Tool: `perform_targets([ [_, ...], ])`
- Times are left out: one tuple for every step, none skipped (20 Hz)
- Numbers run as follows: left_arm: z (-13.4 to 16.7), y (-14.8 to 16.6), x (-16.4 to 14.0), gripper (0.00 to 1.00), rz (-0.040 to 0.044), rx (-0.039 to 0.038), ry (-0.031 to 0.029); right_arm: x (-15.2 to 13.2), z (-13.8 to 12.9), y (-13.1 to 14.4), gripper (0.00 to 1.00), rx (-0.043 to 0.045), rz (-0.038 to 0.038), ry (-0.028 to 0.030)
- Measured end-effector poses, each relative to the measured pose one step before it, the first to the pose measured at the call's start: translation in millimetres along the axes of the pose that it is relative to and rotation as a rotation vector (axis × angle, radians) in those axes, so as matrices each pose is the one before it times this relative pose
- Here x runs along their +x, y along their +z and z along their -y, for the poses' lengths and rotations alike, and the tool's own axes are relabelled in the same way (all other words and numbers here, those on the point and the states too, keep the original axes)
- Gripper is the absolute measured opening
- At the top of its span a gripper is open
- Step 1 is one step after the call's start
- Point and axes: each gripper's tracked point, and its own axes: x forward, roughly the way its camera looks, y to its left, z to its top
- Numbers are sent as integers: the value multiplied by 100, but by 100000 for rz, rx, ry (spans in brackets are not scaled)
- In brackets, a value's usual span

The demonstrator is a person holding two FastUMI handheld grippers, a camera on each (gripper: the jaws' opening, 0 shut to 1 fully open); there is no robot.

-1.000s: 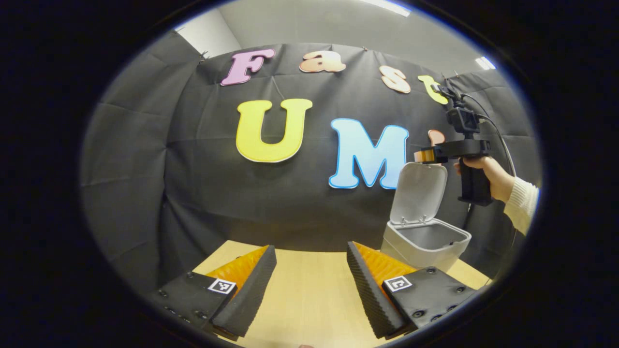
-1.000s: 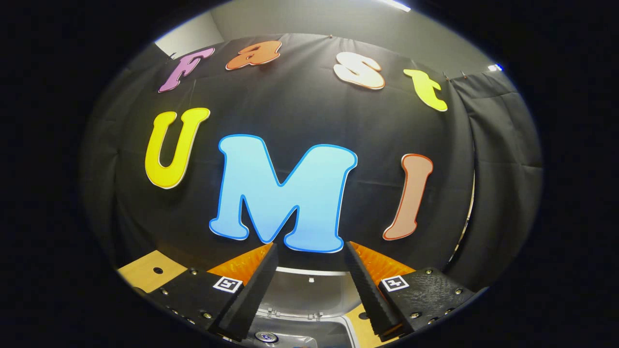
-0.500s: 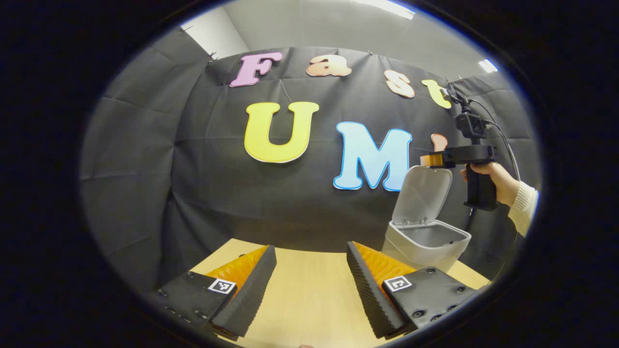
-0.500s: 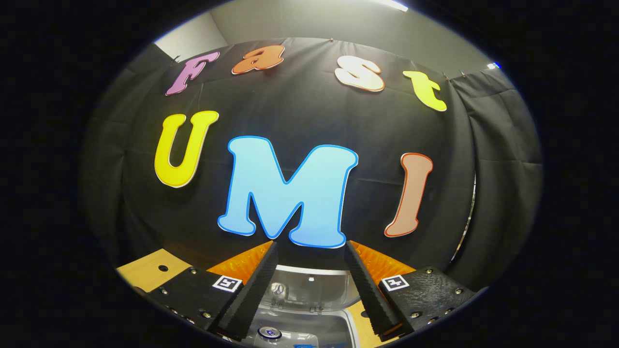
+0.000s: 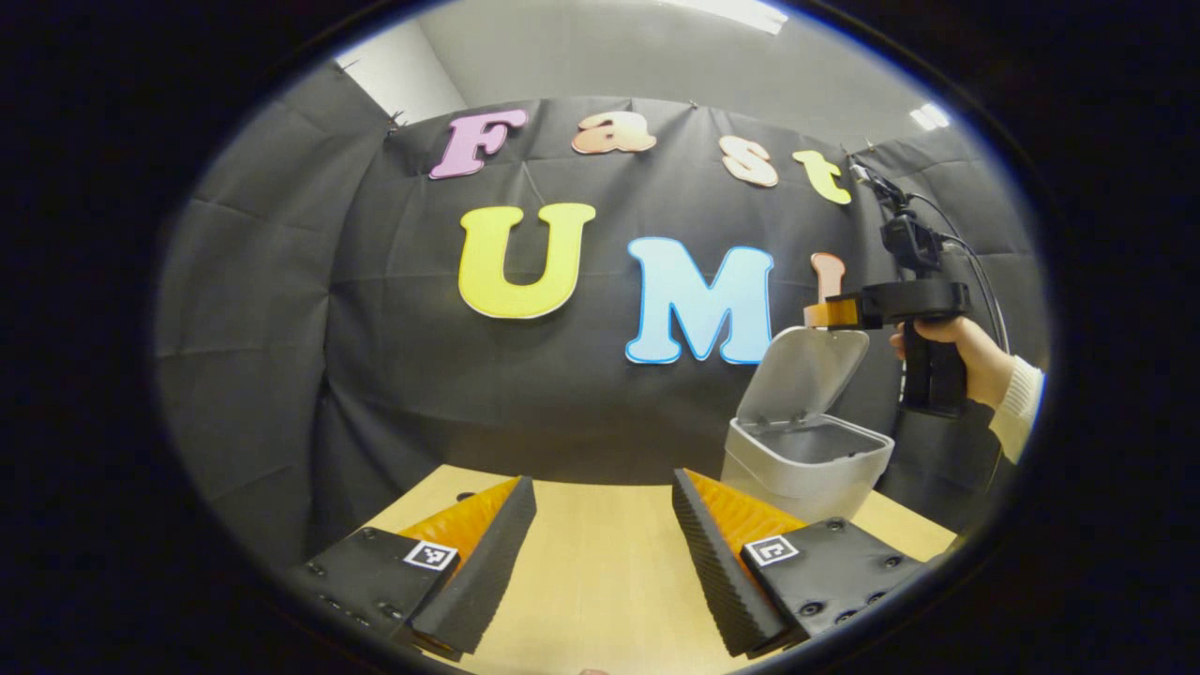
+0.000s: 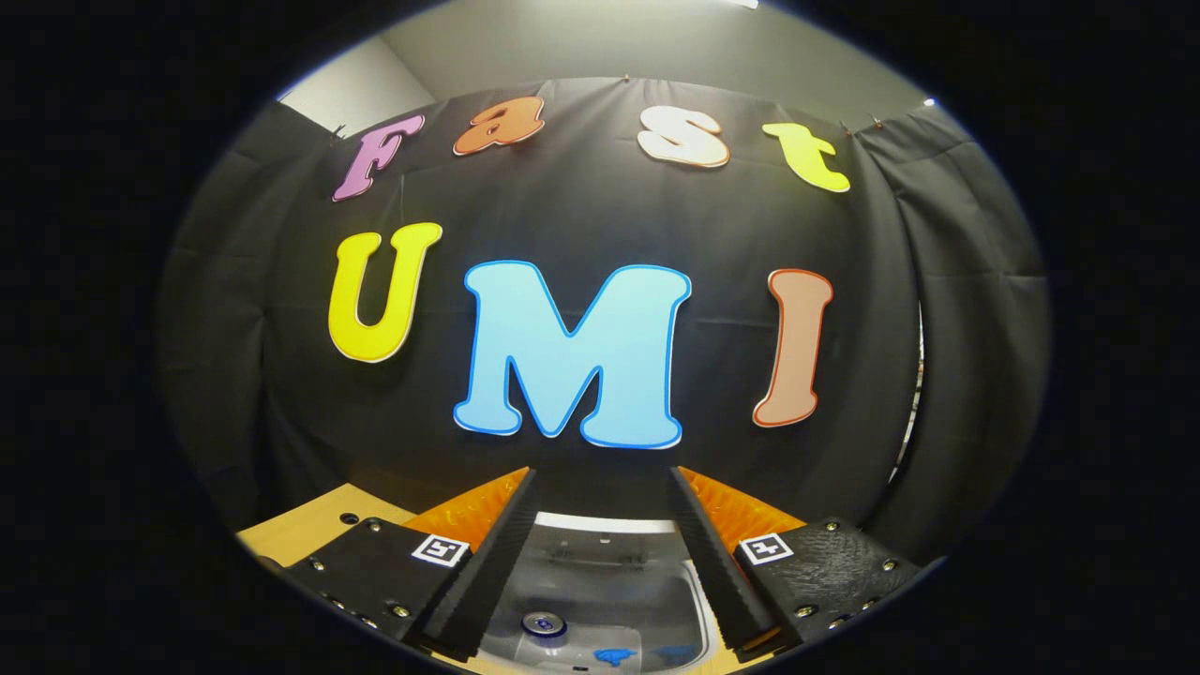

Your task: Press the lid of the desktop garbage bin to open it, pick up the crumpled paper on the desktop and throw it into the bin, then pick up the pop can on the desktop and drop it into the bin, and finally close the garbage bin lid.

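Pop can [image 6: 543, 624] lies inside the bin [image 5: 806, 464]; right tongs [image 6: 600, 548] gape empty above it, left tongs [image 5: 600, 553] likewise; next, press lid [image 5: 802, 373] shut.

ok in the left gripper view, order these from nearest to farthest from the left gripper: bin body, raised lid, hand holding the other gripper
1. The bin body, on the table just beyond the left gripper, to its right.
2. The raised lid, tilted up above the bin's back edge.
3. The hand holding the right gripper, up high by the lid's top, at the far right.
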Motion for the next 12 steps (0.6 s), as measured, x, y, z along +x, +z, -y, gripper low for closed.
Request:
perform_targets([
  [296, -4, -162, 95, -169, -262, -521, -512, 4, -563, 89, 1537, -1119, 382],
  [305, -198, -239, 95, -189, -250, -497, -466, -70, -549, 89, 1637, -937, 213],
  [253, -76, -206, 95, -228, -30, -409, -461, -88, -549, 89, 1452, -864, 214],
  [303, -31, -23, 95, -160, 340, -382, -421, -28, -490, 89, 1041, -450, 277],
  [158, 28, -11, 95, -111, 541, -78, -265, -3, -426, 89, 1015, -642, 371],
  [-2, 4, -82, 95, -36, 375, -101, -206, -33, -600, 89, 1375, -988, 413],
  [177, -30, -40, 95, -188, 98, -262, -128, 22, -622, 89, 1218, -1407, -19],
  [150, 22, -9, 95, -97, 82, -202, -41, 168, -840, 89, 765, -1979, -445],
  [119, 81, -39, 95, 150, 220, -139, -29, 157, -798, 89, 167, -1802, -454],
  [96, -36, -58, 96, 75, 365, -91, 64, 73, -752, 89, -210, -1440, -267],
  [31, 35, 4, 96, 55, 376, -122, 112, -6, -707, 89, -274, -1129, -149],
  [63, -83, 56, 95, -159, 345, -32, 132, 30, -732, 90, 150, -1011, -495],
])
